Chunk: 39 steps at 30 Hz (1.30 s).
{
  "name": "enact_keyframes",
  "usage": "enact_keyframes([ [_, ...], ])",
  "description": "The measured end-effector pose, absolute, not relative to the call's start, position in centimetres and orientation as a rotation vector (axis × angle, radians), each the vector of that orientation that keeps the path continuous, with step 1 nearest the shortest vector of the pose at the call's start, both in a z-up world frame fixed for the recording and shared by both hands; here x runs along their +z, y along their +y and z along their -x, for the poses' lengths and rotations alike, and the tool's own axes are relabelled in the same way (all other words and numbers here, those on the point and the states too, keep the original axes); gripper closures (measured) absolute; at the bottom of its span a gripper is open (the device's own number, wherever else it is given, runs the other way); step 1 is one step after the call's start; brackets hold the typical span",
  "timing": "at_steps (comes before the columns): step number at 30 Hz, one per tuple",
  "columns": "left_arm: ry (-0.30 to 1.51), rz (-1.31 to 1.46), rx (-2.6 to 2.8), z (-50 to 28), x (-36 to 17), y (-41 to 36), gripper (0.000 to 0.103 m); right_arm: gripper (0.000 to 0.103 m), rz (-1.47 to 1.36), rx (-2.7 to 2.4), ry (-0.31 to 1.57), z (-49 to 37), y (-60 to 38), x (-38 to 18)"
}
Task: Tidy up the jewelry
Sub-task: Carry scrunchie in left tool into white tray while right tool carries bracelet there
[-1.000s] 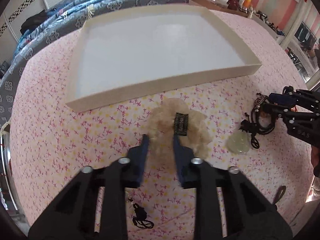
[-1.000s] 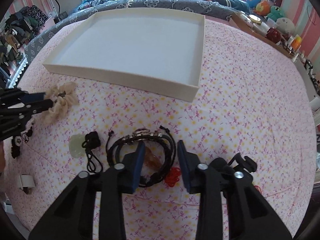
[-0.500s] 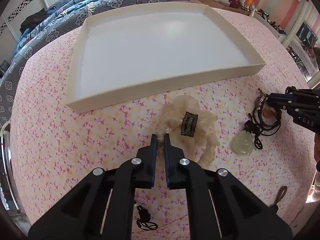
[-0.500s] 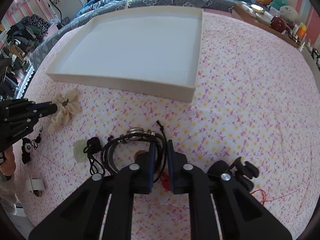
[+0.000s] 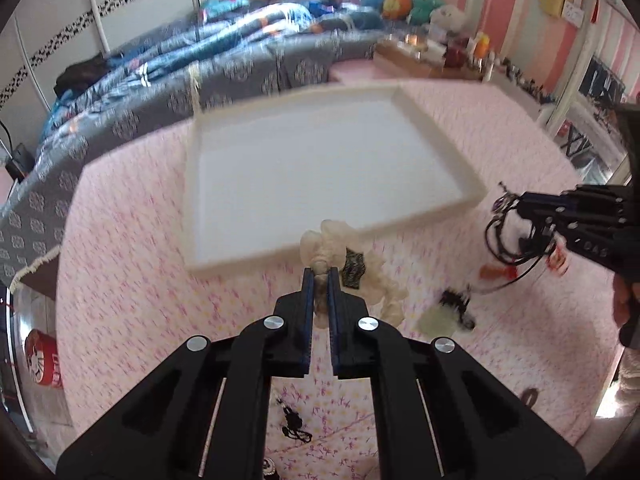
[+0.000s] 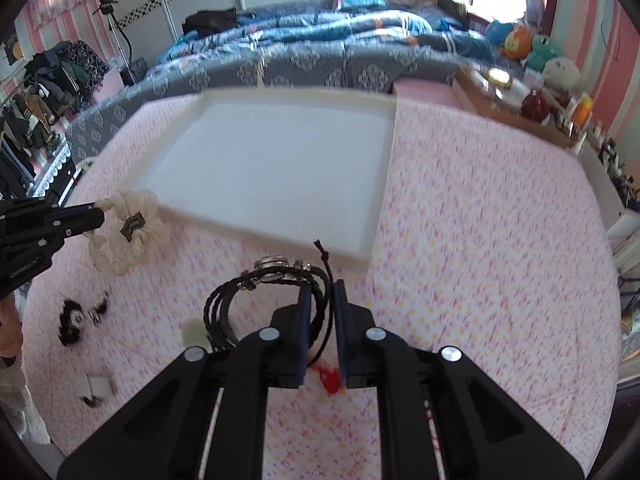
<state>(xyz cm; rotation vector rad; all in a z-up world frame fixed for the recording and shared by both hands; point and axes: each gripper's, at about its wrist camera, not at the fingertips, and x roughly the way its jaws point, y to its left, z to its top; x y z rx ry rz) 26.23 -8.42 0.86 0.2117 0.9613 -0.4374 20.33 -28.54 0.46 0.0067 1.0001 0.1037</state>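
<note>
My left gripper (image 5: 320, 276) is shut on a cream scrunchie (image 5: 340, 248) with a dark label, which hangs off the pink flowered cloth just in front of the shallow cream tray (image 5: 472, 184). The same scrunchie (image 6: 128, 232) dangles from that gripper (image 6: 98, 216) at the left of the right wrist view. My right gripper (image 6: 320, 288) is shut on a black braided cord bracelet (image 6: 256, 292) with metal beads, lifted above the cloth near the tray's (image 6: 376, 224) front corner. In the left wrist view the bracelet (image 5: 508, 236) hangs from the right gripper (image 5: 520, 204).
On the cloth lie a pale green pendant on black cord (image 5: 440, 312), a red cord (image 6: 330, 376), a small black piece (image 6: 72, 320), another black cord charm (image 5: 294, 428) and a grey clip (image 6: 94, 388). A bed with a blue quilt (image 6: 320, 40) lies behind; shelves crowd the right.
Both grippers closed, the left on the scrunchie and the right on the black bracelet, then rose off the cloth carrying them. The pendant stayed on the cloth.
</note>
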Motion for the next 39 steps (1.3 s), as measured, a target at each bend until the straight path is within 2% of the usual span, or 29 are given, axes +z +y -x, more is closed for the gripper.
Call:
enact_keyframes([
  [5,0.914,-0.182,-0.436,-29.5,4.6,-8.6,0.099,0.092,0.005,0.095,0.936,-23.4,-28.1,3.4],
  [10,0.918,-0.121,-0.444,-34.4,6.5,-8.2,0.099,0.092,0.018,0.041,0.877,-29.1,-27.9,6.1],
  [13,0.909,-0.093,-0.458,-37.8,6.8,-8.2,0.099,0.092,0.015,0.003,0.87,-33.3,-27.7,5.9],
  [23,1.024,-0.069,-0.383,-48.7,-1.1,-9.1,0.099,0.092,-0.077,-0.088,0.963,-42.8,-29.8,-1.3],
  [30,1.071,-0.173,-0.313,-51.5,-5.6,-10.3,0.099,0.092,-0.03,-0.138,0.981,-44.6,-30.5,-3.9],
  [39,1.104,-0.154,-0.27,-52.5,-7.4,-10.1,0.098,0.092,-0.015,-0.113,1.056,-45.2,-30.6,-6.1],
])
